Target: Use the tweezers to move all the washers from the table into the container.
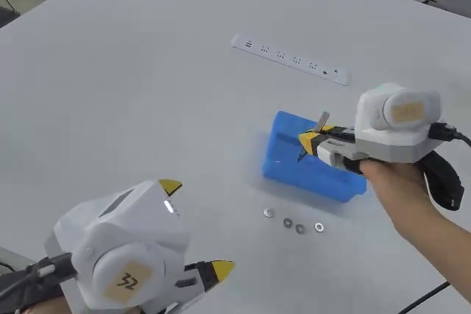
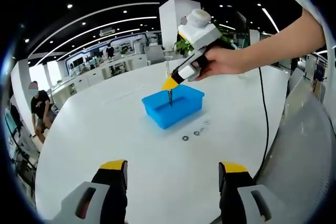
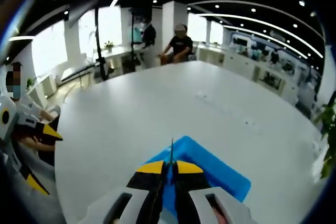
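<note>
A blue container (image 1: pixel 309 170) stands right of the table's middle. Several small metal washers (image 1: pixel 293 224) lie in a row on the white table (image 1: pixel 147 93) just in front of it. My right gripper (image 1: pixel 305 143) hovers over the container, shut on a pair of tweezers (image 1: pixel 322 121) whose tips point down into it. In the right gripper view the tweezers (image 3: pixel 171 153) stick out between the closed jaws above the container (image 3: pixel 215 177). My left gripper (image 1: pixel 195 227) stands open near the front left, holding nothing. The left gripper view shows the washers (image 2: pixel 196 132), the container (image 2: pixel 173 107) and the tweezers (image 2: pixel 169 95).
A white power strip (image 1: pixel 289 59) lies behind the container. A black cable (image 1: pixel 427 299) trails off the table's front right. People sit beyond the table's far end (image 3: pixel 181 43). Open white tabletop spreads to the left and the back.
</note>
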A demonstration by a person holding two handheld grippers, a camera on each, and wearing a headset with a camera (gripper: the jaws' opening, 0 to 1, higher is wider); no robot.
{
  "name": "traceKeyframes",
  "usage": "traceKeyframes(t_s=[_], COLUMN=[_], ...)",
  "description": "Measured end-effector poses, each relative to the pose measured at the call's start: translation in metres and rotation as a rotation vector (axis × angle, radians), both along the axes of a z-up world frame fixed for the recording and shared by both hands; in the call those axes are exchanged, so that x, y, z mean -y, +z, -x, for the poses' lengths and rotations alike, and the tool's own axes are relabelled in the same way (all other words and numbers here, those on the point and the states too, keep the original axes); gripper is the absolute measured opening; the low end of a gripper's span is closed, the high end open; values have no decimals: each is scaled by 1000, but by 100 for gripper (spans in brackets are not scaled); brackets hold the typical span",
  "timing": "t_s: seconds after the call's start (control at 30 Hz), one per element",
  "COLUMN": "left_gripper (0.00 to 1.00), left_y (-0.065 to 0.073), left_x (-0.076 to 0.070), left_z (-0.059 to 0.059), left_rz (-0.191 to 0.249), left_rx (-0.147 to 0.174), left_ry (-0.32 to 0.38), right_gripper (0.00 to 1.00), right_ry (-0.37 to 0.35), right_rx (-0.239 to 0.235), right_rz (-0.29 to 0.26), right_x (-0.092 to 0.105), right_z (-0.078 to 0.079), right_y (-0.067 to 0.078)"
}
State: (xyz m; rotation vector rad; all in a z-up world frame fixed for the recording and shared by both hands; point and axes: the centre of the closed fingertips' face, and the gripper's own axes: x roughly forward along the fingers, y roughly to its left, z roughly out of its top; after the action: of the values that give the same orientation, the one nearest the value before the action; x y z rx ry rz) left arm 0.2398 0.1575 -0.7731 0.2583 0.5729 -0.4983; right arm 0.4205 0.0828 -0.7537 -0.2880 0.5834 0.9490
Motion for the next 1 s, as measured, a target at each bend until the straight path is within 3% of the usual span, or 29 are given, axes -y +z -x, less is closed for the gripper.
traceKeyframes(t_s=[0.1, 0.17, 0.37, 0.53, 0.8, 0.93, 1.0], left_gripper=[73, 77, 79, 81, 85, 83, 82], left_y=[2, 7, 18, 26, 31, 28, 29], left_x=[3, 9, 8, 5, 9, 11, 11], left_z=[0, -1, -3, -5, -5, -5, -5], left_rz=[35, 104, 91, 81, 113, 78, 86], left_rx=[-9, -14, 7, 20, 13, 9, 8], left_ry=[-1, 4, 1, 1, -1, -10, -6], right_gripper=[3, 3, 3, 3, 4, 4, 4], right_ry=[-1, -2, -15, -40, -38, -36, -38], right_rx=[9, 8, -2, -32, -74, -97, -101], right_rz=[-27, -45, -98, -116, -103, -84, -72], right_x=[2, 3, 0, -1, -3, -4, -4], right_z=[11, 20, 50, 62, 73, 75, 75], right_y=[12, 17, 21, 10, -11, -26, -34])
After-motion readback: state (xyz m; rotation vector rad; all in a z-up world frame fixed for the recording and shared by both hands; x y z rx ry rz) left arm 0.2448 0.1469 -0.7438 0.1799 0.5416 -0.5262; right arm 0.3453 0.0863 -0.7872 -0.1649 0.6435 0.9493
